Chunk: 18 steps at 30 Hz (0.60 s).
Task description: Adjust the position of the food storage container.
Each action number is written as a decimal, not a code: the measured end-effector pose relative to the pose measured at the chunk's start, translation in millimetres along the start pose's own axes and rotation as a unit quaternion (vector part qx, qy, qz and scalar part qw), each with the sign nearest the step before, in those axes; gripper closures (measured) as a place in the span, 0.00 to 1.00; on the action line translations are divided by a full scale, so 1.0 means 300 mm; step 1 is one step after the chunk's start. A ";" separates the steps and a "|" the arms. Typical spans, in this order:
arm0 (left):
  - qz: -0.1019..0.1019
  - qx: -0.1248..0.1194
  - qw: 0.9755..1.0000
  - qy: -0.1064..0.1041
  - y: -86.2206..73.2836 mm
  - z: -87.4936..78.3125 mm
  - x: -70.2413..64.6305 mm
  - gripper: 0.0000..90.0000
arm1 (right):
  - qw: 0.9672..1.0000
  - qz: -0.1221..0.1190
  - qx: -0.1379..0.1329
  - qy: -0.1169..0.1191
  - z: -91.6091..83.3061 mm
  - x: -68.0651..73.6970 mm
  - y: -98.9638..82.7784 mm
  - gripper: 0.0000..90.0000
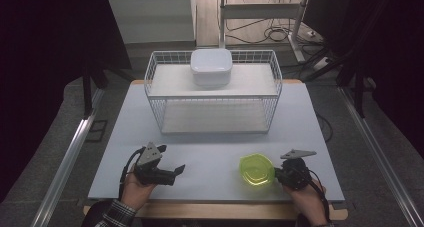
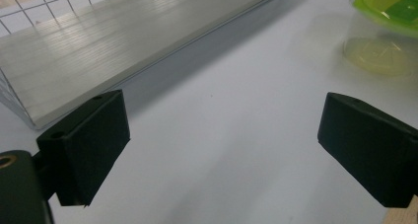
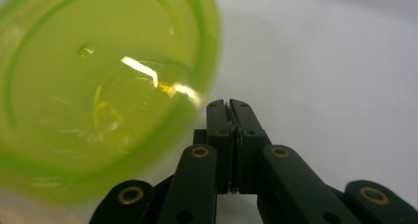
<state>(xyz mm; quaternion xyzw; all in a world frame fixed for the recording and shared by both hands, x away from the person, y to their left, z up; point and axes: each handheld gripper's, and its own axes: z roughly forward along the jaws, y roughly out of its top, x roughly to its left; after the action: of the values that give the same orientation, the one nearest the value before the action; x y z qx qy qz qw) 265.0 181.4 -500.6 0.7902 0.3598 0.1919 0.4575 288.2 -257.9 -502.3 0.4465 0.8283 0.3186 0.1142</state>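
Bowl: green see-through bowl [image 1: 257, 170] at near right of the white table [image 1: 210, 147], tilted, rim toward cam in right gripper view [image 3: 98, 86].
Bowl vs R claw: right gripper [image 1: 278, 176] just beside bowl's right edge; in right gripper view the jaw tips meet at the rim; can't tell if rim is pinched between them.
R claw state: jaws closed tight, pressed together.
L claw: left gripper [image 1: 172, 159] at near left, well apart from bowl, jaws wide, nothing between; bowl seen far off [image 2: 389, 7].
Behind: wire rack [image 1: 214, 94] mid-table, white lidded box [image 1: 211, 66] on its top shelf.
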 end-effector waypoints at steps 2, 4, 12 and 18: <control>0.000 0.000 1.000 0.001 0.000 0.000 0.000 0.06 | 1.000 -0.004 -0.006 -0.005 -0.027 0.009 -0.016 0.98; 0.000 0.000 1.000 0.001 0.001 -0.001 0.000 0.06 | 1.000 -0.001 -0.008 -0.002 -0.040 0.012 -0.025 0.98; 0.005 -0.004 1.000 0.007 0.005 -0.004 -0.004 0.06 | 0.999 -0.003 0.020 0.036 -0.101 0.090 -0.098 0.98; 0.003 -0.006 1.000 0.005 0.004 -0.005 -0.001 0.06 | 0.999 -0.012 0.013 0.046 -0.087 0.121 -0.067 0.98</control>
<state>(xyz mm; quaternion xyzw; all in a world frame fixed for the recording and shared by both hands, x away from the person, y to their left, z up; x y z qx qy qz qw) 264.2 181.6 -498.7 0.7876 0.3589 0.1994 0.4594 241.7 -247.5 -491.4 0.4228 0.8421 0.3264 0.0739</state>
